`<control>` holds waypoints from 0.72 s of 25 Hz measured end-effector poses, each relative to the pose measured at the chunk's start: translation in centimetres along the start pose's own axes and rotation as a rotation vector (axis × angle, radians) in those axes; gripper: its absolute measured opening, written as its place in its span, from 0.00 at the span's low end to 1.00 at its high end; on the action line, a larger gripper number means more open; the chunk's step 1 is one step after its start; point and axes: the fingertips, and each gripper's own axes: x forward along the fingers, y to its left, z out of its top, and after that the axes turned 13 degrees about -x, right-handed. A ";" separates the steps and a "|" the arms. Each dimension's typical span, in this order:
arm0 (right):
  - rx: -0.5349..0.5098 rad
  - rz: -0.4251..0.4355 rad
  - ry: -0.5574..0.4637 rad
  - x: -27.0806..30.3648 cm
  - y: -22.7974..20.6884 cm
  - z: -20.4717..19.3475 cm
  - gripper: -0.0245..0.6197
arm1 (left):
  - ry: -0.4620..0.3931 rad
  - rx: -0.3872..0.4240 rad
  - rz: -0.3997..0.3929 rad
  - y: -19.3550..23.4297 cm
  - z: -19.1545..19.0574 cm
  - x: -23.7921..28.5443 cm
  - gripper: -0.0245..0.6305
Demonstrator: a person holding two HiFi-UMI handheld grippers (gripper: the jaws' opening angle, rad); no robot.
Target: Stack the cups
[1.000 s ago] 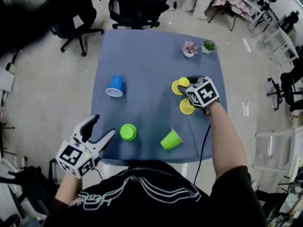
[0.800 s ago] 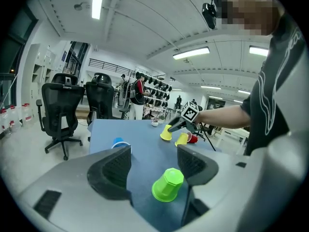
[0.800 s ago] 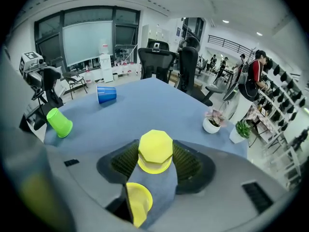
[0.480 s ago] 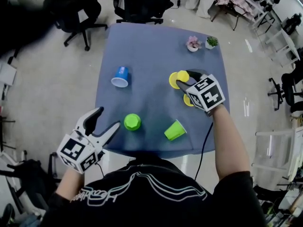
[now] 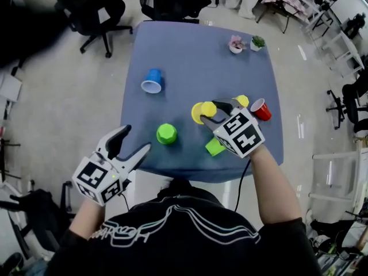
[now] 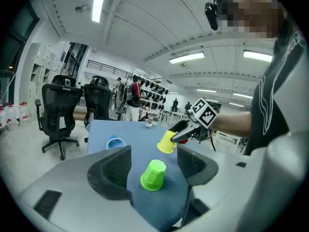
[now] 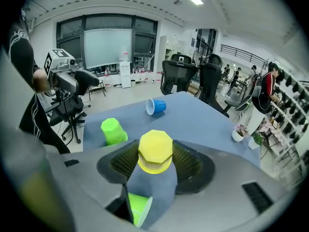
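The square table with a blue cloth top (image 5: 195, 56) stands on a pale floor, with black office chairs (image 5: 92, 10) beyond its far edge.

The left gripper (image 5: 136, 140) is at the table's near left corner. Its fingers stand wide apart and touch no cup. In the left gripper view, the upturned cup appears past the gap between them.

The right gripper (image 5: 210, 114) is over the near right part of the table. Its fingers are clamped on the yellow plastic cup (image 5: 200, 111). The grip is at the base end. The cup is tilted, its mouth pointing away from the gripper, and it is clear of the table top.

Remaining cups:
- Green plastic cup, upside down (image 5: 167, 134): stands near the front edge, left of the held cup.
- Green plastic cup on its side (image 5: 214, 147): lies below the right gripper, partly hidden by it.
- Blue plastic cup on its side (image 5: 152, 81): lies near the left edge, well apart from the others.
- Red plastic cup on its side (image 5: 261, 109): lies near the right edge.
- Second yellow cup (image 5: 242, 100): just beside the red one, mostly hidden.

A pink-flowered pot plant (image 5: 236, 43) and a green pot plant (image 5: 257, 42) stand together at the far right corner.
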 end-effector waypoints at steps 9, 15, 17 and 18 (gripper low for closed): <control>-0.062 0.042 0.092 1.5 5.6 -2.3 0.40 | 0.026 0.001 -0.010 -0.4 -2.2 -1.5 0.51; -0.096 0.051 0.131 2.1 6.9 -2.9 0.40 | 0.042 -0.008 -0.014 -0.2 -3.3 -2.0 0.51; -0.108 0.054 0.142 2.3 7.3 -3.2 0.40 | 0.047 -0.003 -0.019 -0.3 -3.5 -2.1 0.51; -0.115 0.055 0.149 2.4 7.4 -3.3 0.40 | 0.048 0.002 -0.022 -0.4 -3.5 -2.1 0.51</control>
